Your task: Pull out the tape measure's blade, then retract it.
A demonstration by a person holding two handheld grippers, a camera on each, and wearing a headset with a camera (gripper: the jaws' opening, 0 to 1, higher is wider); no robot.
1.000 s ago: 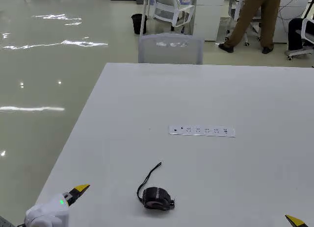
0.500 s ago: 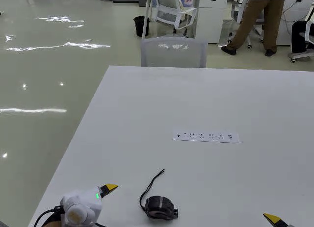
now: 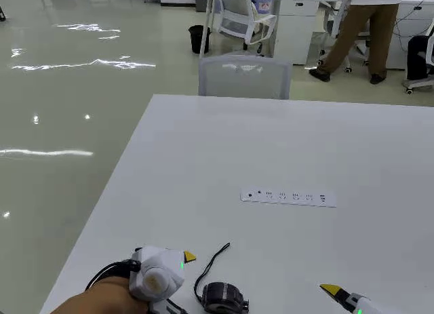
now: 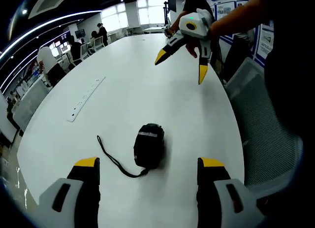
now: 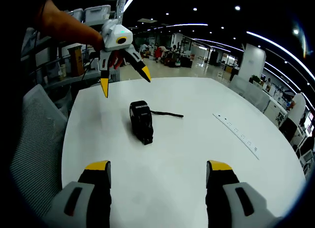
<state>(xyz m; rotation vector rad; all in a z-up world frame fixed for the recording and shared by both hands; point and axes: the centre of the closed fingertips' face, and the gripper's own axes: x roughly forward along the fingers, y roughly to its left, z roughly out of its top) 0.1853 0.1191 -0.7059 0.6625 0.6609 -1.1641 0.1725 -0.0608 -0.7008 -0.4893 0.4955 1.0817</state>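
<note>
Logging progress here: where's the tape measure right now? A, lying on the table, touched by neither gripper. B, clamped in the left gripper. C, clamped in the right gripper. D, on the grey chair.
A: the tape measure lies on the table, with the left gripper and right gripper both open and clear of it.

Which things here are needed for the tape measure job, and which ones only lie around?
For the job:
tape measure
left tongs, open
right tongs, open

Just lying about:
power strip
chair
bin
</note>
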